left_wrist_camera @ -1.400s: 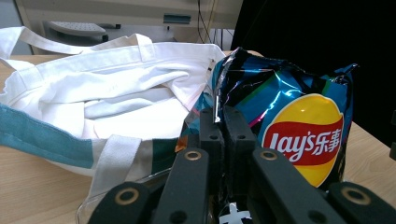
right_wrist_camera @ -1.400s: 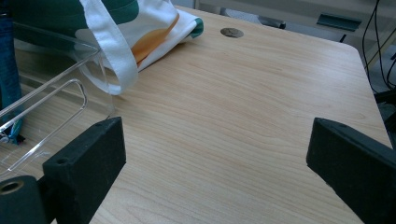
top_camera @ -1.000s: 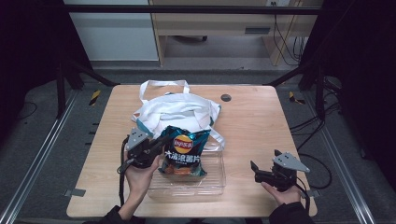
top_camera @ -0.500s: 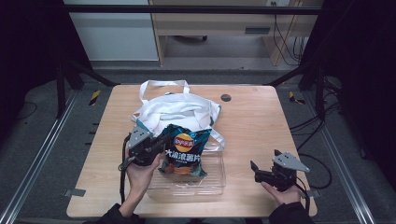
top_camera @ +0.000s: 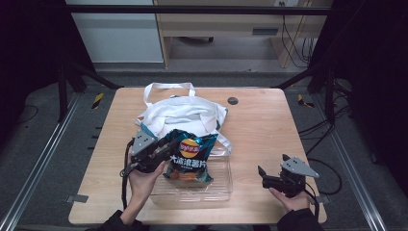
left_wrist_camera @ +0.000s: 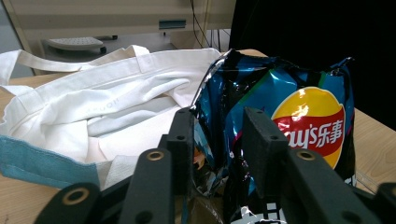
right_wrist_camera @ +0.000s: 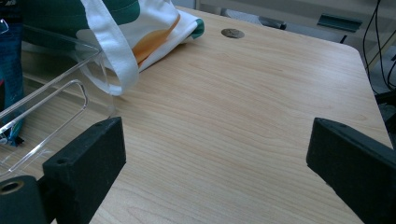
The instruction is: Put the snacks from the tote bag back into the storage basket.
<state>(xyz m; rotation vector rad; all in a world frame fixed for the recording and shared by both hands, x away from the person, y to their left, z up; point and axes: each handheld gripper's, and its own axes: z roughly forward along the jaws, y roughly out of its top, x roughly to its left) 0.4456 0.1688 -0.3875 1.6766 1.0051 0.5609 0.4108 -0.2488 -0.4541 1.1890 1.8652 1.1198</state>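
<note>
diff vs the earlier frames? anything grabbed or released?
The left gripper has just been opening its jaws: the edge of the chip bag sits between them, pads no longer pinching it, so it looks released. The bag stands much as before in the clear tray. Unchanged: the right gripper open over bare table, both hands in place, the white tote bag behind the tray.

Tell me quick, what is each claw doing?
Left claw: has just been opening, chip bag edge between its jaws, no longer pinched.
Right claw: wide open, holding nothing.
</note>
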